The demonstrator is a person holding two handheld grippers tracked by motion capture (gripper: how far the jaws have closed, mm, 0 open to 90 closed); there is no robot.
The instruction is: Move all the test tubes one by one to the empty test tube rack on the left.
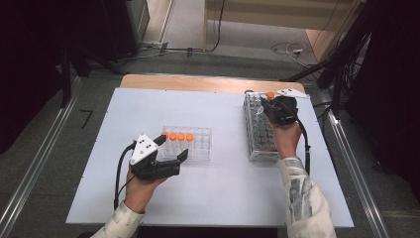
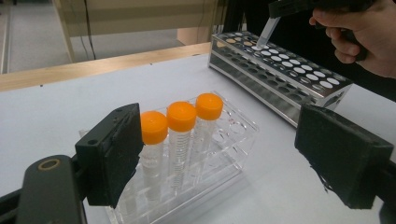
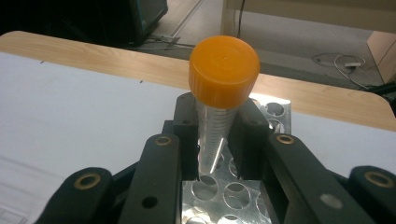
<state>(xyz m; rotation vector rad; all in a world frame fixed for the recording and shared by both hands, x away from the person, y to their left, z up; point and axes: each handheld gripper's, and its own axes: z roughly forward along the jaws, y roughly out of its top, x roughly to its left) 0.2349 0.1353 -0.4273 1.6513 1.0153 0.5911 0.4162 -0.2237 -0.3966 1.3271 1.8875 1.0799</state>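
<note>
Right now my right tongs (image 3: 217,140) are clamped on an orange-capped tube (image 3: 223,88) above the metal rack (image 1: 258,133) near the desk's far right corner — if I tilt, its tip catches a hole rim. My left tongs (image 2: 224,158) stand apart beside the clear rack (image 2: 205,154).

White desk (image 1: 218,198) carries two racks. Clear plastic tube rack (image 1: 198,144) sits near desk centre; three orange-capped tubes (image 2: 181,116) stand in a row in it, at its left end in the high view. Long metal tube rack (image 1: 257,131) lies well apart to its right, running front to back near the right edge. Left tongs (image 1: 172,147) sit just left of and in front of the clear rack, level with the tubes. Right tongs (image 3: 219,135) are over the metal rack's far end, closed on one orange-capped tube (image 3: 223,74), its tip above the holes.
</note>
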